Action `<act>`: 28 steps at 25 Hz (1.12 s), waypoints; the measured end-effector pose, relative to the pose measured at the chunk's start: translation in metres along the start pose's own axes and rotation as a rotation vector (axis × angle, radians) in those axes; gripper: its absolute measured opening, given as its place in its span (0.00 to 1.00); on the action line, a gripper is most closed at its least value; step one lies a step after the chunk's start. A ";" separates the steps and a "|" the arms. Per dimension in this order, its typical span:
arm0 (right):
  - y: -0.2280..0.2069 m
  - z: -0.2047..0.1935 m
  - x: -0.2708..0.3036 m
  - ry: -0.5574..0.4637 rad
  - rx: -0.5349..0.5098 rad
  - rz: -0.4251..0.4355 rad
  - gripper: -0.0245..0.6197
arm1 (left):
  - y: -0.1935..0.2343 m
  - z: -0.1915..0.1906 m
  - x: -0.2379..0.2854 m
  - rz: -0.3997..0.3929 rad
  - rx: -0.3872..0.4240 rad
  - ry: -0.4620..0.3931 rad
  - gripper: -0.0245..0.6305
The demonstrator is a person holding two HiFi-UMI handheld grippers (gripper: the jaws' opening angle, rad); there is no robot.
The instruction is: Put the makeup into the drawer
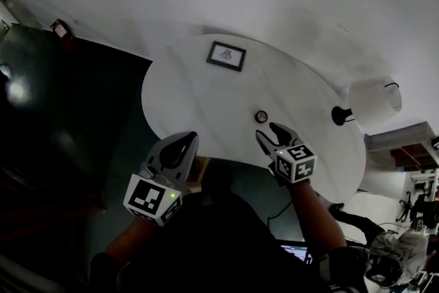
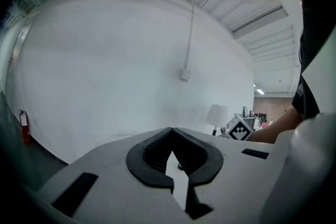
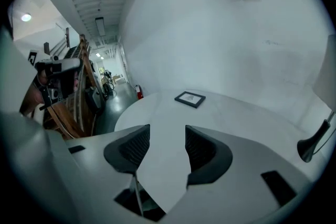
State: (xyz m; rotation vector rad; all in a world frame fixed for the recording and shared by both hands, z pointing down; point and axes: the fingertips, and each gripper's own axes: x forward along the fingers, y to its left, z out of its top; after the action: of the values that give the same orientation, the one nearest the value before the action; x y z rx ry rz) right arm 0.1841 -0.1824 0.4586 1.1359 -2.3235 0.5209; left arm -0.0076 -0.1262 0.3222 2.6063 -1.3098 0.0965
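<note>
A small round dark makeup compact (image 1: 261,116) lies on the white round table (image 1: 206,99), near its front edge. My right gripper (image 1: 269,132) hovers just in front of it, open, with nothing between its fingers; in the right gripper view (image 3: 167,131) only bare tabletop shows between the jaws and the compact is out of sight. My left gripper (image 1: 186,141) is shut and empty at the table's near rim, to the left. In the left gripper view (image 2: 171,131) a small dark object (image 2: 180,167) shows through the gap behind the closed tips. No drawer is clearly visible.
A black picture frame (image 1: 226,55) lies flat at the far side of the table, also seen in the right gripper view (image 3: 190,98). A white-shaded lamp (image 1: 374,103) on a dark base (image 1: 339,114) stands at the right edge. A white wall lies beyond; dark floor lies left.
</note>
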 end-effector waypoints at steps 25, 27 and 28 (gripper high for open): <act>-0.098 -0.089 0.111 0.339 -0.144 0.067 0.42 | -0.007 -0.037 0.061 0.142 -0.096 0.087 0.05; -0.099 -0.090 0.116 0.353 -0.151 0.083 0.42 | -0.007 -0.038 0.063 0.153 -0.098 0.092 0.05; -0.099 -0.090 0.118 0.359 -0.155 0.091 0.42 | -0.007 -0.039 0.063 0.160 -0.100 0.093 0.05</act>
State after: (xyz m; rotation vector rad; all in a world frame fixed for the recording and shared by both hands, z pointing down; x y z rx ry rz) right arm 0.2253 -0.2644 0.6120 0.7944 -2.0678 0.5193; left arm 0.0368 -0.1627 0.3690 2.3825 -1.4494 0.1717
